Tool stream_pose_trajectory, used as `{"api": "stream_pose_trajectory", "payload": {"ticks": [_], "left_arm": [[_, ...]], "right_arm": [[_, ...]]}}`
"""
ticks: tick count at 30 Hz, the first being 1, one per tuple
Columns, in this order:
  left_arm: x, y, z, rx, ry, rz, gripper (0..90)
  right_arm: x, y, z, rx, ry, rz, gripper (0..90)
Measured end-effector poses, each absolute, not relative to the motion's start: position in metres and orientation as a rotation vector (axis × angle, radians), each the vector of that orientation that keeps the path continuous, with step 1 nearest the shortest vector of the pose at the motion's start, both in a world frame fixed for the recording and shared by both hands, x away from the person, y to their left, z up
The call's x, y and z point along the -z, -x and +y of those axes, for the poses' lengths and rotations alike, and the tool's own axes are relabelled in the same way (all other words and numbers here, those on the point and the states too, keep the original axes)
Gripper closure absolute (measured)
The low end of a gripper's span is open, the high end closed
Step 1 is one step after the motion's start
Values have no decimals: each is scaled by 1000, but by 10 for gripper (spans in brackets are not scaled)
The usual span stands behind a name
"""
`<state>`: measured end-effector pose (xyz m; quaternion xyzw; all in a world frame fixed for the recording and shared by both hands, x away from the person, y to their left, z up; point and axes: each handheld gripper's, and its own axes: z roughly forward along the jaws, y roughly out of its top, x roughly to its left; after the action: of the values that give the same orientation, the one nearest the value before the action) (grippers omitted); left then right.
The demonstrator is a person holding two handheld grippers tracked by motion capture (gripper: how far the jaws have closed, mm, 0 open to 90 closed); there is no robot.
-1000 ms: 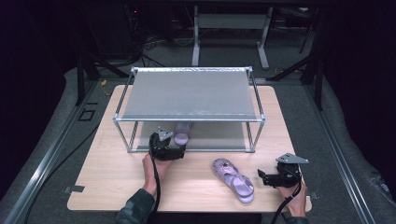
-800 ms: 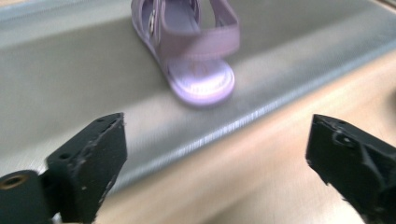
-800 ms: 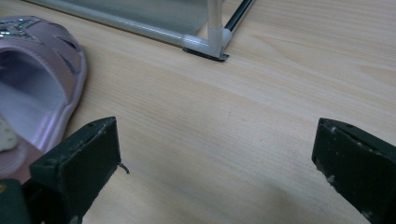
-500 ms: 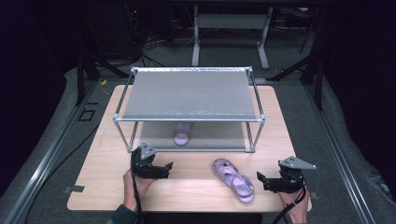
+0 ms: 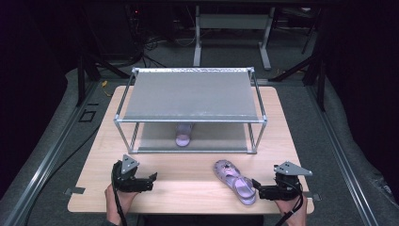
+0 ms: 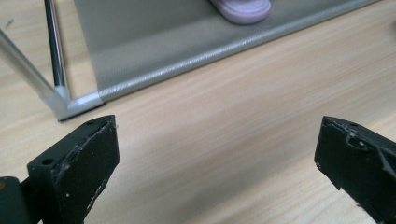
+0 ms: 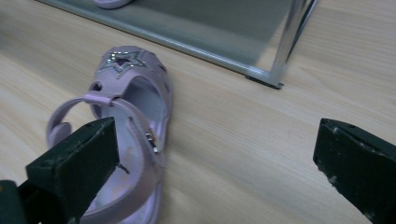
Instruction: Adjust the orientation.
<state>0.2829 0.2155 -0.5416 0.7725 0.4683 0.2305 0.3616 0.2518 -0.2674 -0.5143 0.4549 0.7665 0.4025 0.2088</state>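
Observation:
One lilac sandal (image 5: 234,181) with a star on its toe lies on the table (image 5: 188,165) at the front right. Its mate (image 5: 183,135) rests on the lower shelf of the metal rack (image 5: 188,120). My left gripper (image 5: 151,181) hovers at the front left, well clear of the rack. Its jaws have just been opening and stand wide with nothing between them (image 6: 217,163); the shelved sandal (image 6: 243,8) is far ahead. My right gripper (image 5: 258,188) is open beside the loose sandal's heel. In the right gripper view its left jaw overlaps that sandal (image 7: 126,130).
The rack's grey top shelf (image 5: 188,94) covers the middle and back of the table. Its front corner posts (image 6: 58,56) (image 7: 285,51) stand close ahead of each gripper. Bare wood runs along the front between my hands. Dark floor and cables surround the table.
My left gripper has drawn back from the rack's front toward the front left of the table, leaving the sandal on the lower shelf. The right hand has shifted slightly near the loose sandal.

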Motion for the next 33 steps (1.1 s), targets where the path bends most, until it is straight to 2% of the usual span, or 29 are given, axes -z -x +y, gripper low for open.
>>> {"api": "stream_pose_trajectory", "payload": {"ticks": [14,23,28,33], "left_arm": [[559,-278,224,-556,-2025,1253,0],[563,-273,222,-549,-2042,1257,0],[567,-272,222,-543,-2057,1259,0],[570,-271,220,-541,-2070,1266,0]], "right_arm": [[509,-234,-239,-1126,-1203,2198,0],[529,-236,-215,-1084,-1175,2261,0],[545,-236,-210,-1034,-1204,2266,41],[554,-236,-211,-1021,-1227,2253,138]]}}
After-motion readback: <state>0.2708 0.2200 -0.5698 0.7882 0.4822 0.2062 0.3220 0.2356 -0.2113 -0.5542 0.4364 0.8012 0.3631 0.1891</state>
